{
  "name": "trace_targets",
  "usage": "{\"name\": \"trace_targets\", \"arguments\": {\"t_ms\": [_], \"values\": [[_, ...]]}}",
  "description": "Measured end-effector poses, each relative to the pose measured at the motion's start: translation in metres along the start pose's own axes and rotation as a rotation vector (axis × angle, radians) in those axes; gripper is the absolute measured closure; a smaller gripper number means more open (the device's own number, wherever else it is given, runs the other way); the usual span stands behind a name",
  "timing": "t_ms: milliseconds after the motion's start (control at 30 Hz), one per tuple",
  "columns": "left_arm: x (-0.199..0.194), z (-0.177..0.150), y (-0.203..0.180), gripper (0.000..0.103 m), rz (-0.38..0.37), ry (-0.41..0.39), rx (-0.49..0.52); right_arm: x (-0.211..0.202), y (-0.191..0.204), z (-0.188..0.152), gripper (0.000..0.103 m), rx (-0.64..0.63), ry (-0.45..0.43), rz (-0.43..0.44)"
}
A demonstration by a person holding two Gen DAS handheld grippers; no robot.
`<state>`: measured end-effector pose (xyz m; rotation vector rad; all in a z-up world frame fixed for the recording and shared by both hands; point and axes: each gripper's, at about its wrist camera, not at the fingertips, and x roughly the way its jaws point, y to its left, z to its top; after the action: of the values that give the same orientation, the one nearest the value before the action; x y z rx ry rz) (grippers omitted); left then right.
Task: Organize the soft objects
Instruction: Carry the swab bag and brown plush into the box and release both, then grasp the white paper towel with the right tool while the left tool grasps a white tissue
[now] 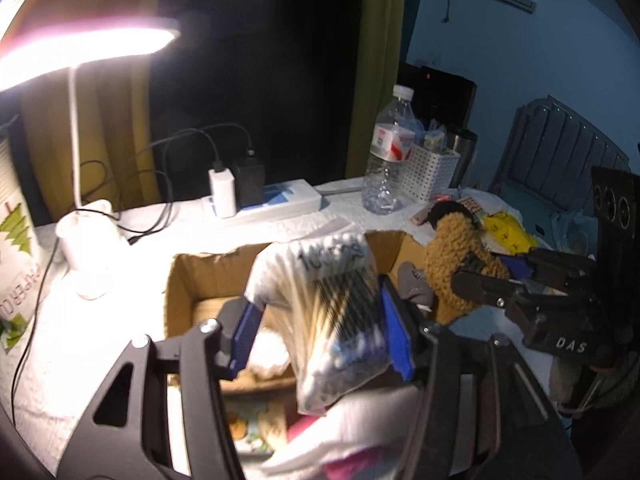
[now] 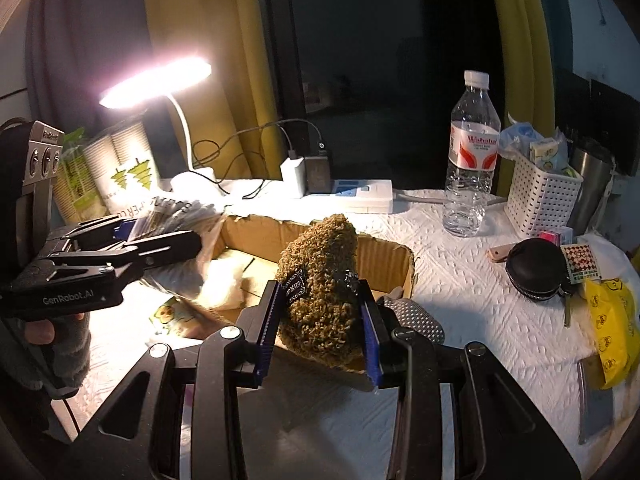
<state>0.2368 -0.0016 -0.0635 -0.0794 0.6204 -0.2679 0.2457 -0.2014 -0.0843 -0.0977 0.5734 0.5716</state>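
- My left tool [image 1: 320,320] grips a clear bag of cotton swabs [image 1: 332,312] between its blue pads, jaws pressed onto the bag's sides.
- The bag's long axis runs along the tool's fingers, tilted; its printed top end points away from me and up-left, its bottom end hangs near my camera. The swabs lie lengthwise inside.
- The bag hangs over the open cardboard box [image 1: 188,276] on the counter [image 1: 100,344]; something white lies in the box.
- My right tool [image 2: 320,316] clamps a brown fuzzy plush item [image 2: 320,288], jaws closed on its lower half.
- The plush stands roughly upright, long axis vertical, rounded top pointing up and slightly right, above the near edge of the box [image 2: 384,252].
- In the right view the left tool [image 2: 160,236] sits at the box's left side, swab bag [image 2: 176,216] blurred.
- Behind the box: lit desk lamp [image 2: 160,80], power strip [image 2: 360,194], water bottle [image 2: 472,152], white basket [image 2: 540,196].
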Motion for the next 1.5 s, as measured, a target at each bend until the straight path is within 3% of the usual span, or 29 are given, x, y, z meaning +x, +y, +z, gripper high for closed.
{"name": "trace_targets", "arguments": {"t_ms": [167, 300, 667, 1333, 1500], "values": [[0.024, 0.002, -0.003, 0.041, -0.010, 0.047, 0.000, 0.019, -0.010, 0.001, 0.065, 0.021, 0.021, 0.002], [0.033, 0.001, -0.005, 0.018, 0.029, 0.057, 0.011, 0.031, -0.012, 0.001, 0.058, 0.026, 0.042, -0.010], [0.010, -0.006, 0.000, 0.018, 0.041, 0.033, 0.005, 0.015, -0.007, -0.004, 0.053, 0.037, 0.038, -0.039], [-0.040, -0.054, -0.003, 0.018, 0.025, 0.013, -0.027, -0.018, 0.019, -0.054, 0.053, 0.037, 0.121, -0.089], [-0.044, -0.070, 0.001, 0.017, 0.017, 0.027, -0.054, -0.018, 0.022, -0.071, 0.044, 0.041, 0.161, -0.100]]}}
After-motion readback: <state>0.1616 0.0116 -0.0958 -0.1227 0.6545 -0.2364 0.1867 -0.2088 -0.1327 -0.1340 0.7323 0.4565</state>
